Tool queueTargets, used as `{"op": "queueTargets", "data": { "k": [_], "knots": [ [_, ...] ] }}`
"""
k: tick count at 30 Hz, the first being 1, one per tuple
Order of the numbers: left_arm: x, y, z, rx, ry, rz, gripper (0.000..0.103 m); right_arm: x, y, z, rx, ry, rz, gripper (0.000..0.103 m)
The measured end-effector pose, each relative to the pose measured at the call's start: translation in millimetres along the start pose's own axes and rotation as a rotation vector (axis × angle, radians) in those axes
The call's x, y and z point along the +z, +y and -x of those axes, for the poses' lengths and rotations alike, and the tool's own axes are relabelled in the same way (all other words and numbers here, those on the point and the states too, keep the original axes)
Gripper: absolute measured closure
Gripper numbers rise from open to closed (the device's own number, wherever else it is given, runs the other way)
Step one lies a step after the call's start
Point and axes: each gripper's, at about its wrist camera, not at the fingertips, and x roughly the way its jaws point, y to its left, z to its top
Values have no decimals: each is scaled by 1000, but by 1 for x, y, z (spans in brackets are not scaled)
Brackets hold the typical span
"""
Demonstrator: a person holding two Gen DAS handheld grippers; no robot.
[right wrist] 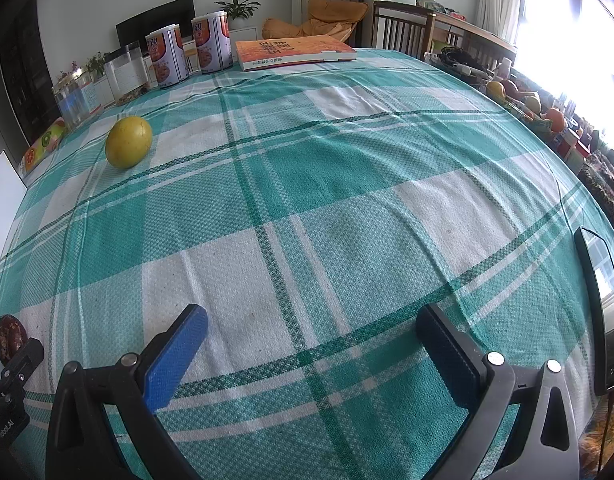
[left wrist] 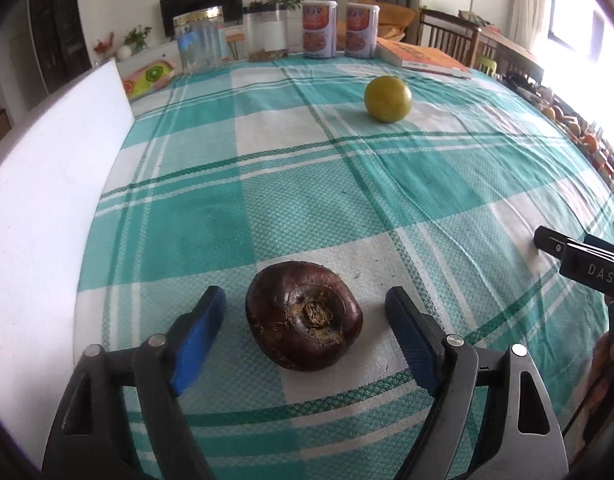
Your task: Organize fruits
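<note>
A dark brown, round fruit (left wrist: 303, 326) with a dried stem end lies on the green-and-white checked tablecloth (left wrist: 307, 184). My left gripper (left wrist: 305, 292) stands open around it, and a gap shows between each blue pad and the fruit. The same fruit (right wrist: 10, 336) peeks in at the lower left edge of the right wrist view. A yellow-green round fruit (left wrist: 387, 99) rests alone farther back on the cloth, also visible as the yellow fruit (right wrist: 128, 142). My right gripper (right wrist: 311, 312) is open over bare cloth with nothing between its fingers.
A white board (left wrist: 47, 200) stands along the left edge. At the far edge are clear jars (left wrist: 199, 40), two cans (left wrist: 319, 30) and an orange book (right wrist: 295, 54). A dark flat device (right wrist: 603, 312) lies at the right. More fruit (right wrist: 527, 100) sits beyond the table's right side.
</note>
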Motion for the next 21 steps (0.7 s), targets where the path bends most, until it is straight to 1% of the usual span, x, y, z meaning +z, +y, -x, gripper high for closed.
{"op": "queueTargets", "data": {
  "k": [3,7,21],
  "knots": [
    [0,4,-2,-3,7,16,14,0,0,0,0,0,0,0],
    [0,4,-4,11,14,19,9,0,0,0,0,0,0,0],
    [0,4,-4,24,15,24,6,0,0,0,0,0,0,0]
  ]
}}
